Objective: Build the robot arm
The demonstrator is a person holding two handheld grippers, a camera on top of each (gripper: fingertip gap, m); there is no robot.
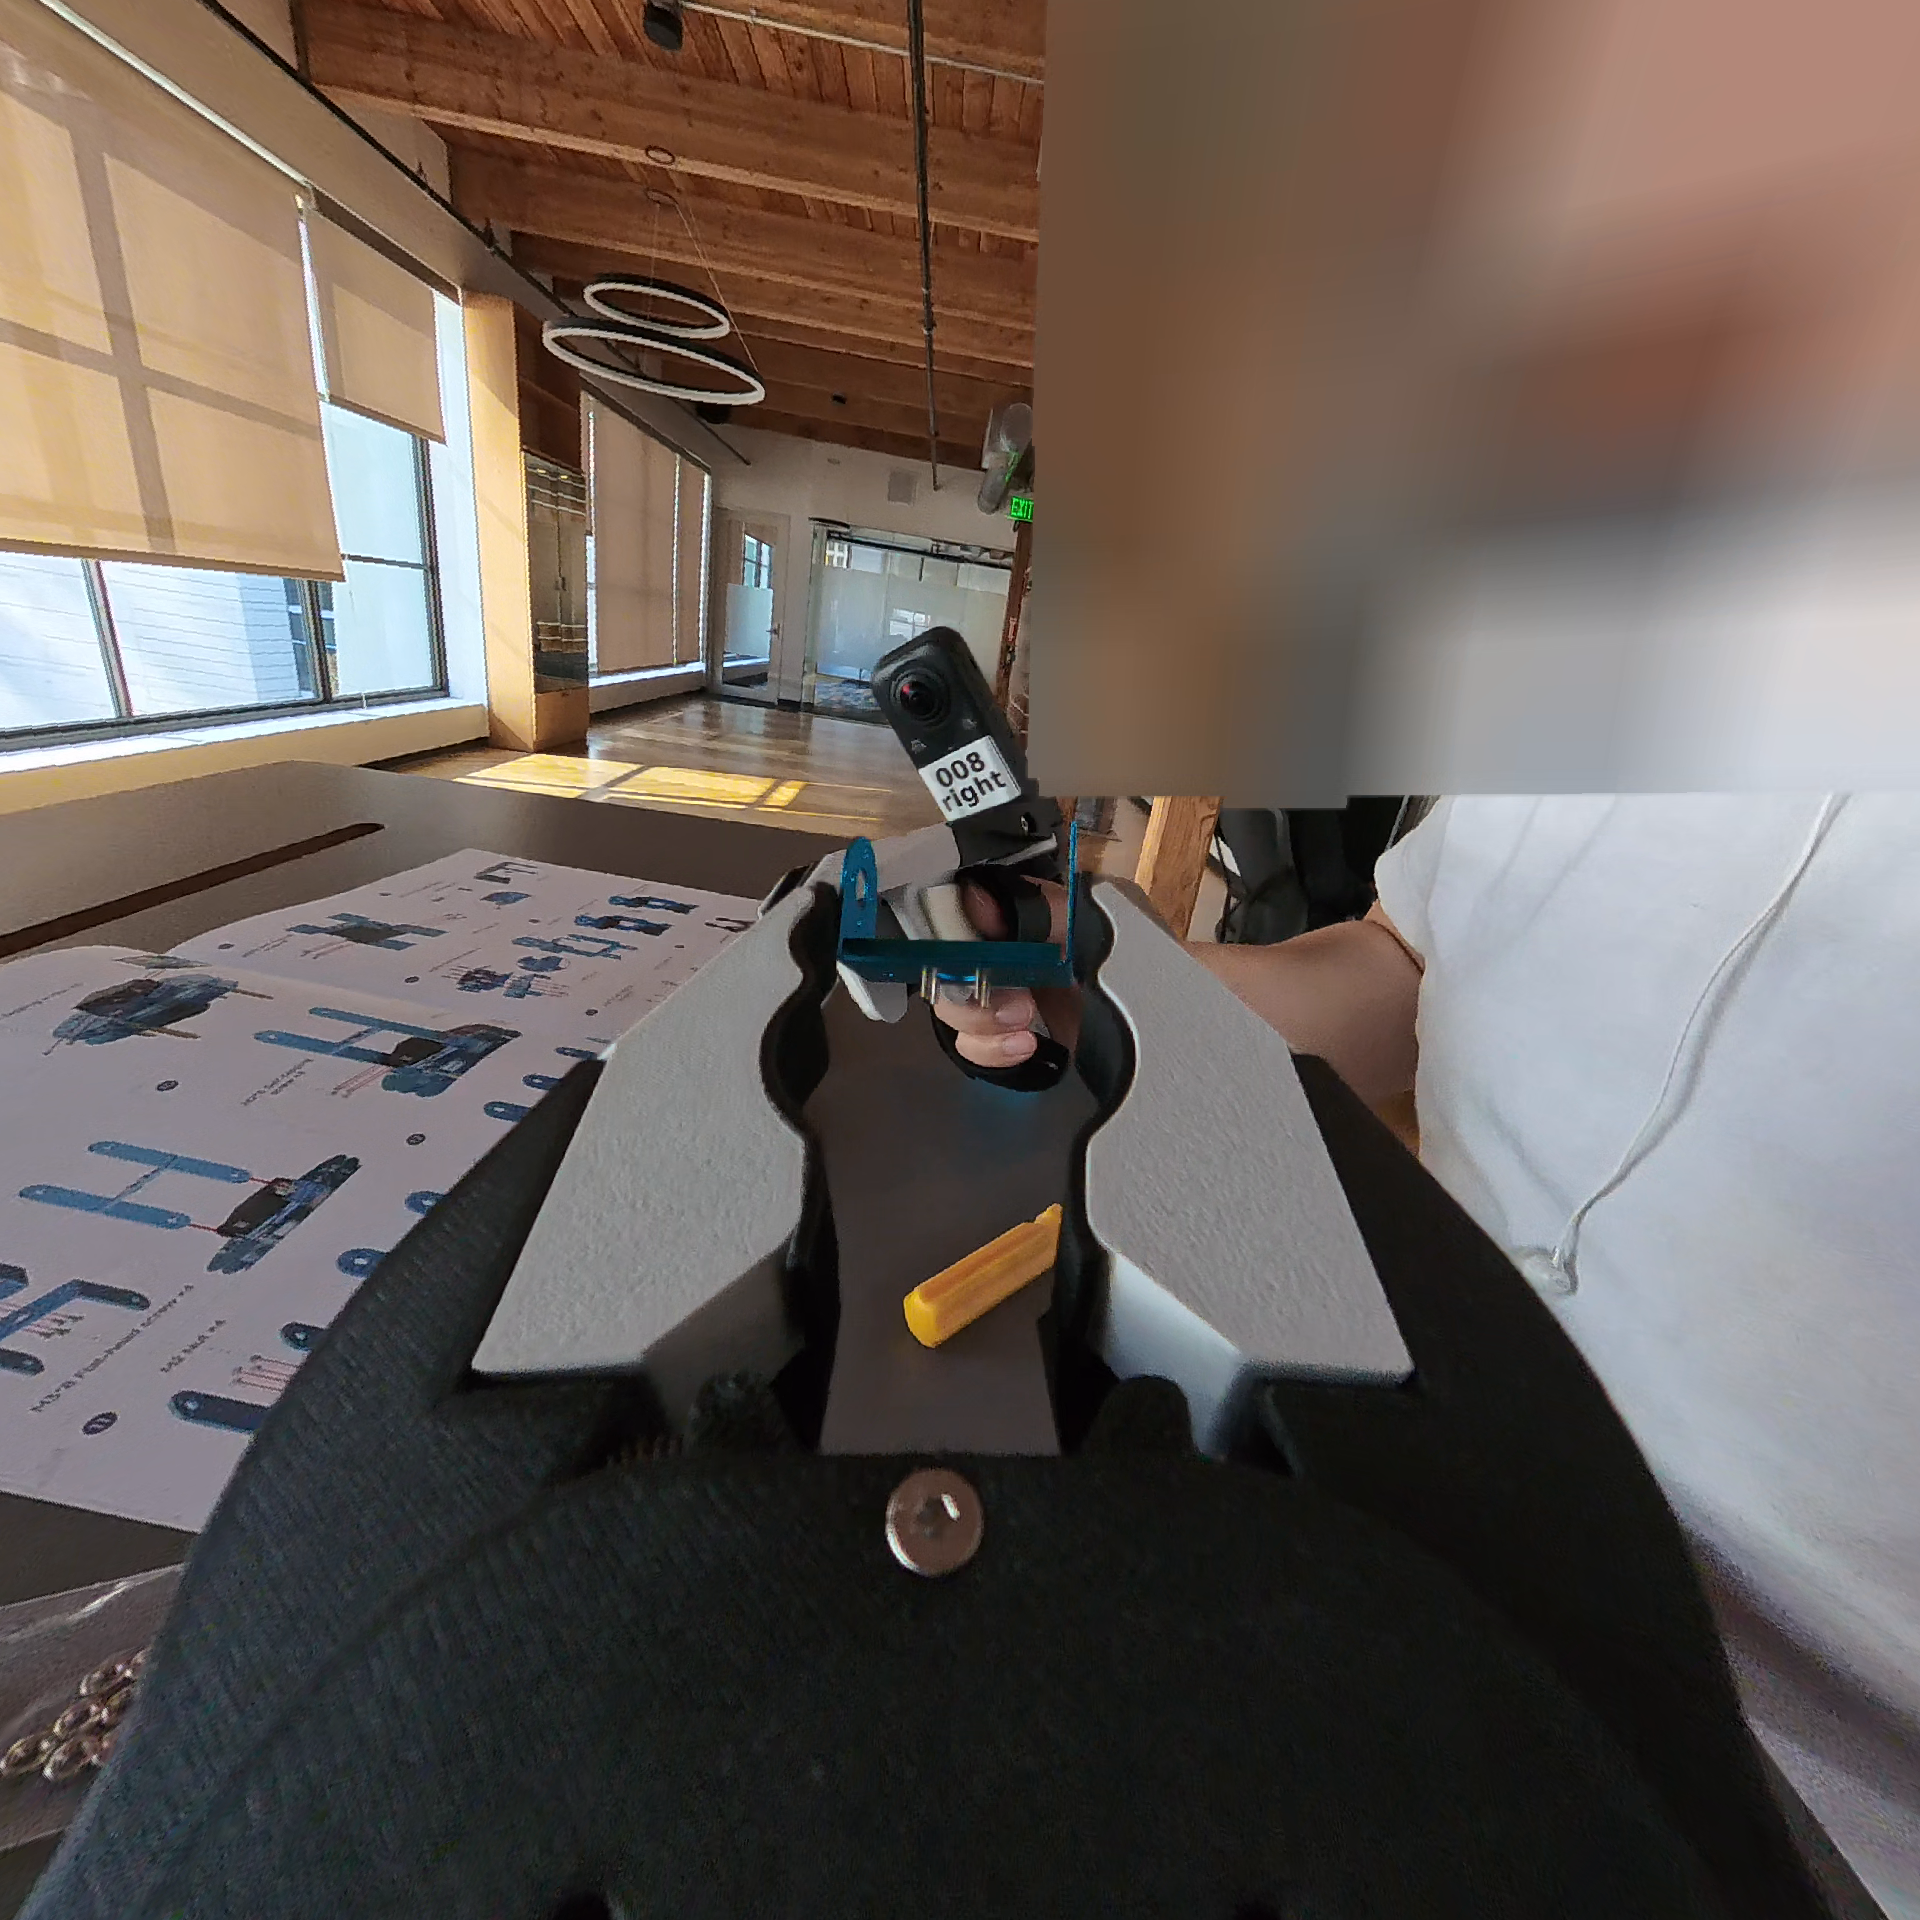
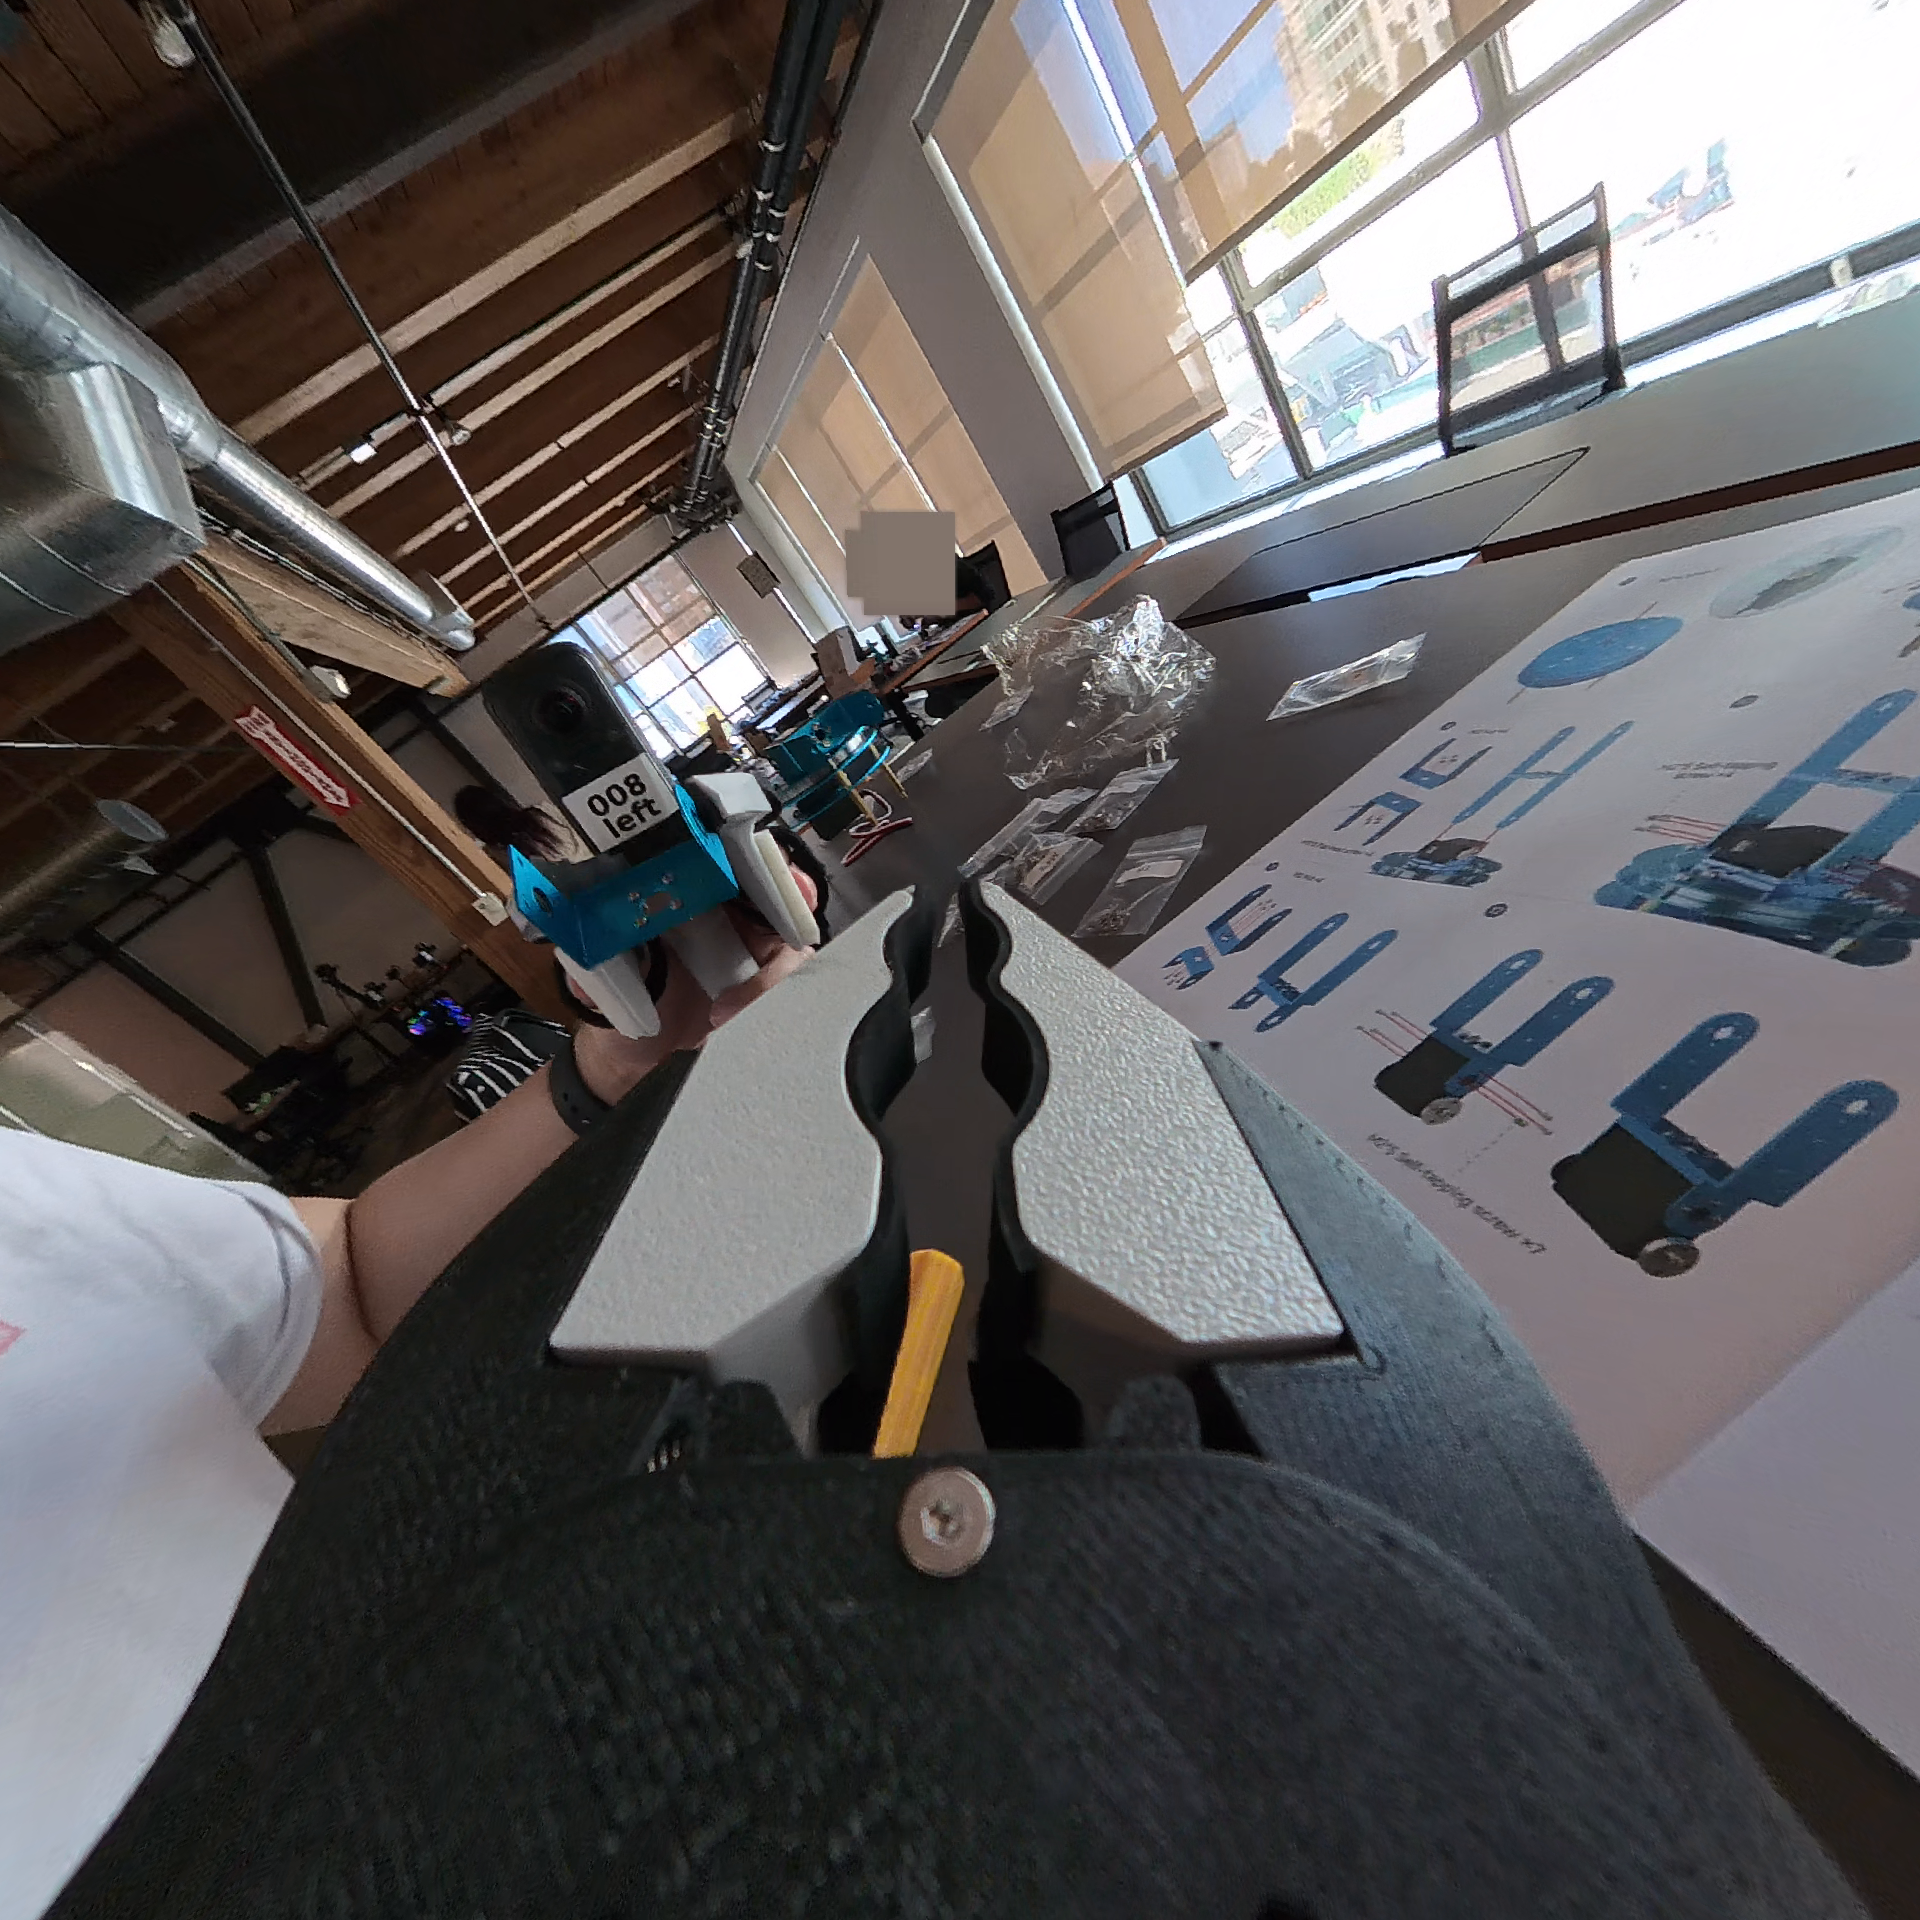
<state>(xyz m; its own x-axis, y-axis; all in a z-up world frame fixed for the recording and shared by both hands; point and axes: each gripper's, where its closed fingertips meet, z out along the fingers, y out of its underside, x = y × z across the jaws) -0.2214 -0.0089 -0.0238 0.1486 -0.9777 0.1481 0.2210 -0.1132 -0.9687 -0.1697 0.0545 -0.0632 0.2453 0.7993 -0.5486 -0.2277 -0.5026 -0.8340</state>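
Observation:
My left gripper (image 1: pixel 951 925) is shut on a blue U-shaped metal bracket (image 1: pixel 951 951), held crosswise between its fingertips above the dark table (image 1: pixel 935 1143). Small silver pins stick out under the bracket's base. Just beyond it is the right gripper's camera (image 1: pixel 940 707), with a hand on the handle. In the right wrist view my right gripper (image 2: pixel 943 894) has its jaws almost together with a thin gap. A small silver glint shows between the pads; I cannot tell whether it is gripped. The left gripper (image 2: pixel 686 935) with the bracket (image 2: pixel 634 904) is up to its left, apart from it.
A large printed instruction sheet (image 2: pixel 1558 935) with blue part drawings lies on the table (image 2: pixel 1351 603). Small clear bags (image 2: pixel 1132 873), crumpled plastic (image 2: pixel 1091 665) and a blue round assembly (image 2: pixel 831 748) lie farther back. A bag of metal nuts (image 1: pixel 73 1725) lies near left. A person's white shirt (image 1: pixel 1662 1143) is close right. My hands' fingertips stand some 9 cm from each other.

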